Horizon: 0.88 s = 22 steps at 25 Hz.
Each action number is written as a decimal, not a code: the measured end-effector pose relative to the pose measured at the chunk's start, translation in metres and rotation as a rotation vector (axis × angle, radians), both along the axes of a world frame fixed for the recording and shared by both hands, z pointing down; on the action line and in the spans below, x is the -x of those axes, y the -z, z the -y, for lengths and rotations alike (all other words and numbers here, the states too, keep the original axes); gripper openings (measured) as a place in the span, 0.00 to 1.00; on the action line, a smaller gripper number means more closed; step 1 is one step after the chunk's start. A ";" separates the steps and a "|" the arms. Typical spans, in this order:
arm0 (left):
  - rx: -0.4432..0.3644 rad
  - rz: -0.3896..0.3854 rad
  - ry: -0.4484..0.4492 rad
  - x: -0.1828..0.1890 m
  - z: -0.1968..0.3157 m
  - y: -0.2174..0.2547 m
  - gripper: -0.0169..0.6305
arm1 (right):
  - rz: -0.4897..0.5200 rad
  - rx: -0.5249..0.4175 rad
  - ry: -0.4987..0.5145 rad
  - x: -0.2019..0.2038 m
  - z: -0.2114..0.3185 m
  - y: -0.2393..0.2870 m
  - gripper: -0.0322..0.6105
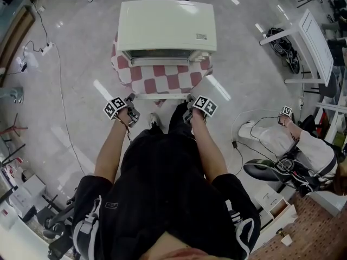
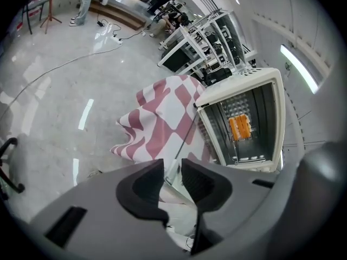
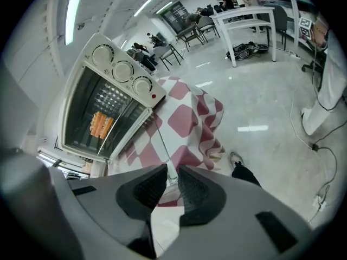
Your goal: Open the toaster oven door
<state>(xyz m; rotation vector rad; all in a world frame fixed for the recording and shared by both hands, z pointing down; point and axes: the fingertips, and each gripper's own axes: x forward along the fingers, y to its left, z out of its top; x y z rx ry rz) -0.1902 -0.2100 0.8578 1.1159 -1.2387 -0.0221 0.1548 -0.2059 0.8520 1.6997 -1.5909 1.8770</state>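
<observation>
Jaws slightly apart, left gripper (image 2: 172,167) and right gripper (image 3: 172,172) loosely straddle the one lowered door handle (image 1: 162,96).

toaster oven (image 1: 167,26) casing: cream painted metal, smooth, soft sheen
knobs (image 3: 123,69): cream plastic, smooth
door (image 1: 162,80) pane: clear glass, glossy; pale metal edge
cloth (image 1: 123,72): checked fabric, matt, soft folds
floor (image 1: 70,107): pale grey hard surface, polished, mirror-glossy under lights
left gripper (image 2: 172,168) body: grey plastic, matt; pads (image 2: 142,184) dark, ribbed

Head cam overhead; gripper views both face oven (image 1: 167,28)
</observation>
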 end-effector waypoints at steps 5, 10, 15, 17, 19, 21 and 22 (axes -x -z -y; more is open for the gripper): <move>0.004 0.057 -0.035 0.008 -0.005 0.006 0.25 | -0.081 -0.015 0.069 -0.001 0.002 0.011 0.22; -0.121 0.179 -0.053 0.035 0.004 0.050 0.28 | -0.243 -0.175 0.189 -0.006 0.021 0.060 0.27; -0.479 0.342 -0.208 0.020 0.042 0.164 0.11 | -0.357 -0.424 0.302 0.015 0.045 0.151 0.24; -0.653 0.423 -0.275 0.003 0.054 0.220 0.05 | -0.396 -0.520 0.328 0.025 0.052 0.189 0.20; -0.815 0.467 -0.312 -0.017 0.059 0.276 0.04 | -0.424 -0.612 0.351 0.037 0.056 0.227 0.17; -0.948 0.539 -0.328 -0.034 0.057 0.326 0.04 | -0.446 -0.708 0.364 0.047 0.056 0.266 0.14; -1.003 0.582 -0.333 -0.040 0.054 0.346 0.04 | -0.455 -0.753 0.363 0.052 0.054 0.284 0.14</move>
